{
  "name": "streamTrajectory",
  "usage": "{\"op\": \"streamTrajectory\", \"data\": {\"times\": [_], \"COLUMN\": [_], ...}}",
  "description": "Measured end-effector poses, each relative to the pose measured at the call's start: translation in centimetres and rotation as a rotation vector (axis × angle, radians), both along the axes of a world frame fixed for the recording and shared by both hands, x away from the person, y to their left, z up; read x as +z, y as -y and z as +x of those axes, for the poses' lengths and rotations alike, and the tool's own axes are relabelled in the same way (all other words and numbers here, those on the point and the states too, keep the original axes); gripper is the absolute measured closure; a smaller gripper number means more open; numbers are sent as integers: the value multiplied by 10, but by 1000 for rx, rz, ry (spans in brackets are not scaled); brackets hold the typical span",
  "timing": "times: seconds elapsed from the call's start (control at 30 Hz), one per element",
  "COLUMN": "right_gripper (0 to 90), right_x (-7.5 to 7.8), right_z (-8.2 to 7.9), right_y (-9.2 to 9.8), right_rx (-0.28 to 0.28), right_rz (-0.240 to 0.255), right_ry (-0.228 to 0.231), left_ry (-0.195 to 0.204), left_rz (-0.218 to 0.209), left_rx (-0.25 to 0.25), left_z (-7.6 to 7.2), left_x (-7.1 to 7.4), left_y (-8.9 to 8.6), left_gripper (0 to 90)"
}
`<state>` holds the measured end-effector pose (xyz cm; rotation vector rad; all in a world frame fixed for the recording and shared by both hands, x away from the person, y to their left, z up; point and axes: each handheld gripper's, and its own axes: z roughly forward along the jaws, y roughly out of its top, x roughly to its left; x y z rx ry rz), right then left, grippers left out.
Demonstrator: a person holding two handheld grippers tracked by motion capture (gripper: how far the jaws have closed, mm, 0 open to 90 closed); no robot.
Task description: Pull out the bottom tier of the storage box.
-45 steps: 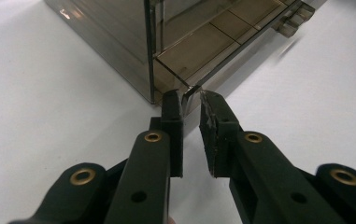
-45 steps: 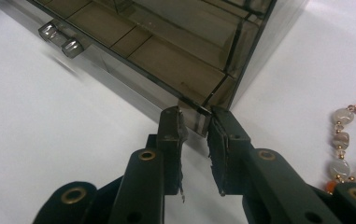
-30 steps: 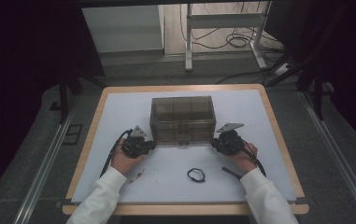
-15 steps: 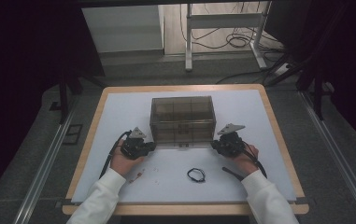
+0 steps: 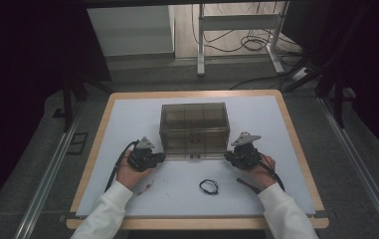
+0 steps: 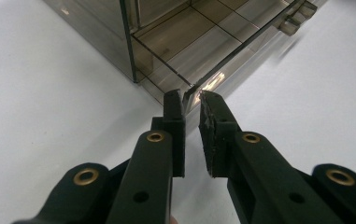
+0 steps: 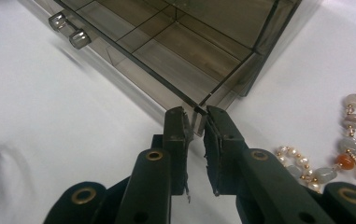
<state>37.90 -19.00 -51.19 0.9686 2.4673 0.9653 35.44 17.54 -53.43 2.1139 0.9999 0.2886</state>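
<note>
Smoky, see-through plastic: a box [image 5: 194, 128] with inner compartments, standing mid-table on the white mat [image 5: 127, 114], its bottom drawer [image 5: 195, 155] drawn a little way out toward the person. At the drawer's left front corner, the left gripper [image 5: 153, 158], jaws nearly together and pinched on the thin drawer edge, as seen between the pads in the left gripper view [image 6: 190, 100]. At the drawer's right front corner, the right gripper [image 5: 233, 157], likewise closed narrow on the corner edge [image 7: 196, 114]. On the drawer front, two small knobs [image 7: 69, 30], midway between both grippers. Near side of the box, on the mat: a dark looped cord [image 5: 209, 186]. Just beside the box's right corner, a beaded string [image 7: 353, 140] of pale, grey and orange stones. Near the left hand [image 5: 130, 174], a tiny reddish scrap [image 5: 147, 187], too small to identify.
</note>
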Motion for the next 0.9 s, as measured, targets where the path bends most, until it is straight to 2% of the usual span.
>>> {"op": "streamTrajectory", "data": {"times": [0.4,0.9], "right_gripper": [791,787], "right_x": [1,0], "right_z": [-6,-18], "right_y": [2,8], "right_rx": [6,22], "right_rz": [9,28], "right_ry": [-6,-20], "left_ry": [-1,-19], "left_rz": [4,-12], "left_rx": [-18,-37], "left_z": [-6,-20], "left_x": [1,-1], "left_y": [0,0], "left_gripper": [812,812]}}
